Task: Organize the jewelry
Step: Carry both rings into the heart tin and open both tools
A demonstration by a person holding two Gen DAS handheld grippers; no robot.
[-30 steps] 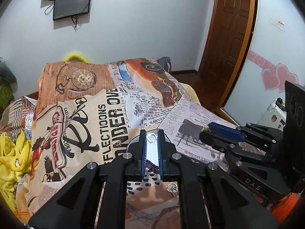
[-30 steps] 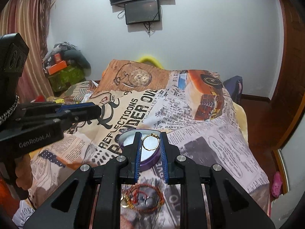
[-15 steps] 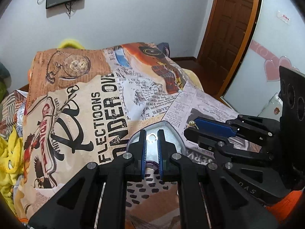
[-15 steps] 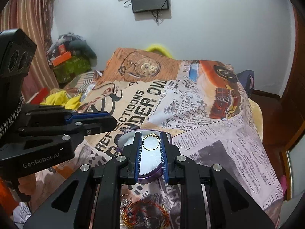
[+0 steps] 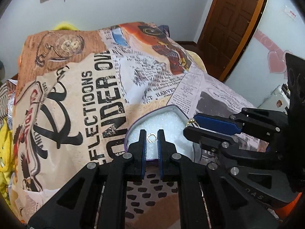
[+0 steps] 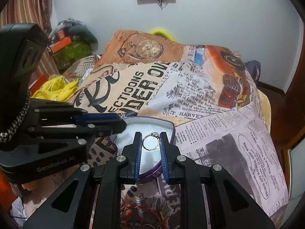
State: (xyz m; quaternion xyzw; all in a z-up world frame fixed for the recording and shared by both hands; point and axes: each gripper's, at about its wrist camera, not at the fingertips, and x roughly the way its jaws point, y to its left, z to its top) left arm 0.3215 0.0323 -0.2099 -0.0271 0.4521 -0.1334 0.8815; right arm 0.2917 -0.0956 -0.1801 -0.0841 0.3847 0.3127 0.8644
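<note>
My left gripper point(image 5: 152, 135) has its jaws clamped on a small silver ring point(image 5: 152, 138), pinched right at the fingertips. My right gripper point(image 6: 151, 137) is closed on a gold ring point(image 6: 150, 142) with a tiny pale stone at its top, the hoop standing between the two blue pads point(image 6: 138, 153). Both grippers point down at an open tin point(image 6: 167, 125) with a purple rim and a white foam lining, sitting on the bed cover point(image 5: 80, 99) printed with newspaper text and a pocket watch. The silver ring hangs over the foam just ahead of my left fingertips; the gold ring hangs over the foam ahead of my right ones. From the left wrist view the right gripper point(image 5: 191, 123) comes in from the right side, its tips over the tin's right edge, the gold ring glinting there. From the right wrist view the left gripper point(image 6: 122, 124) comes in from the left, tips over the tin's left part. Below my right gripper, near the bottom edge, lies a tangle of red and gold jewelry point(image 6: 141, 214) on the cover.
</note>
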